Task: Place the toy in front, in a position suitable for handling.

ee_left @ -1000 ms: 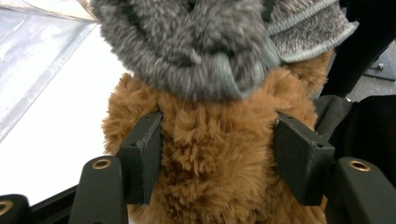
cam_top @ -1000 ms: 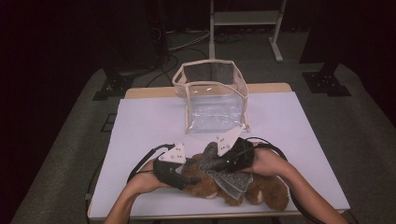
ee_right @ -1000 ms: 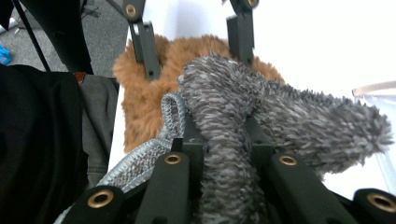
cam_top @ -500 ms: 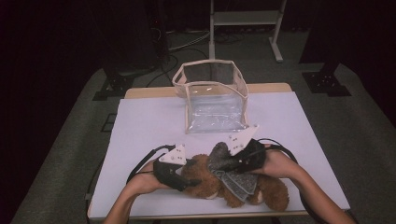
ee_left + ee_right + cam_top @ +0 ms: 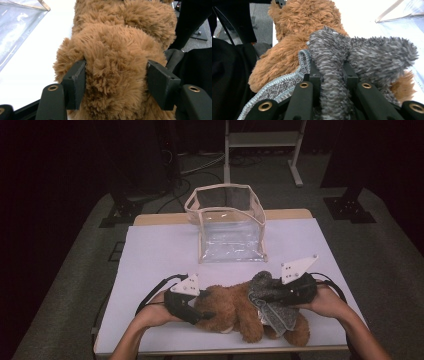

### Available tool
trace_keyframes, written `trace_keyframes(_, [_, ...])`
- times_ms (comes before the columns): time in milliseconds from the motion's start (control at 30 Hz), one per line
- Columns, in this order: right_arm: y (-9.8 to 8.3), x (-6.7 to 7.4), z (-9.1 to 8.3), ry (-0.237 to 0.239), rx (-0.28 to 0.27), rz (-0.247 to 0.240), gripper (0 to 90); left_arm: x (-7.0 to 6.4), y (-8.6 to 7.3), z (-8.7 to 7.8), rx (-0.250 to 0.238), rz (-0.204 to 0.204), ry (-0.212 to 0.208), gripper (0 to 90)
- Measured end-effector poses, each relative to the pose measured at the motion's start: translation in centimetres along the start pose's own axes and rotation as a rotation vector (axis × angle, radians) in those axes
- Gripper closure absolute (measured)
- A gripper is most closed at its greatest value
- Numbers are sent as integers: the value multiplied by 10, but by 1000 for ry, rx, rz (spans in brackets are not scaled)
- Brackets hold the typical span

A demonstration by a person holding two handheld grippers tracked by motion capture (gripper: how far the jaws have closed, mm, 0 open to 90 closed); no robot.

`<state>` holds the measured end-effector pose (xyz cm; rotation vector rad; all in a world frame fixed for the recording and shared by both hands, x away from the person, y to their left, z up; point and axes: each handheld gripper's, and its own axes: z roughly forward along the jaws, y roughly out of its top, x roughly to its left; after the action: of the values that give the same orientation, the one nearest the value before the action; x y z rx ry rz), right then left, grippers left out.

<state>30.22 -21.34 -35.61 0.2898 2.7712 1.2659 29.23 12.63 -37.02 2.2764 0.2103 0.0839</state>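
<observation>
A brown plush teddy bear (image 5: 227, 306) lies on its side near the front edge of the white table (image 5: 150, 250). My left gripper (image 5: 207, 312) is shut on one end of the bear (image 5: 115, 50), with both black pads sunk into the fur. A grey fuzzy knitted garment (image 5: 272, 312) drapes over the bear's right half. My right gripper (image 5: 262, 295) is shut on a fold of that garment (image 5: 362, 55), bunched between its jaws, and the bear's fur (image 5: 294, 25) shows beyond it.
A clear plastic bag (image 5: 227, 227) with a beige rim stands open at the middle back of the table. Its edge appears in the left gripper view (image 5: 15, 30). Black cables trail from both grippers. A metal stand (image 5: 260, 140) stands on the floor behind.
My right gripper has moved to the right along the bear, taking the grey garment with it. The left gripper and the bear's held end have stayed put.
</observation>
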Motion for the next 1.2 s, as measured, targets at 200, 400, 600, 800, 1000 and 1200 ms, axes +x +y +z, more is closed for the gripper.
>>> trace_keyframes(200, [-2, 7, 6, 2, 1, -15, 753, 10, 20, -5, -14, 8, 2, 339])
trace_keyframes(400, [-2, 12, 2, 1, 3, -33, 751, 12, 21, 17, 28, -14, -54, 343])
trace_keyframes(600, [3, -2, -11, -54, -39, -1, 748, 5, 15, 14, 39, -6, -63, 359])
trace_keyframes(800, [-2, 4, 3, -26, -24, 9, 750, 6, 24, 14, 41, 13, -61, 328])
trace_keyframes(1000, [-6, 12, 6, -5, -31, -1, 751, 6, 38, 32, 72, 40, -85, 318])
trace_keyframes(1200, [-10, 12, 6, -3, -46, 6, 752, 13, 42, 50, 110, 26, -103, 300])
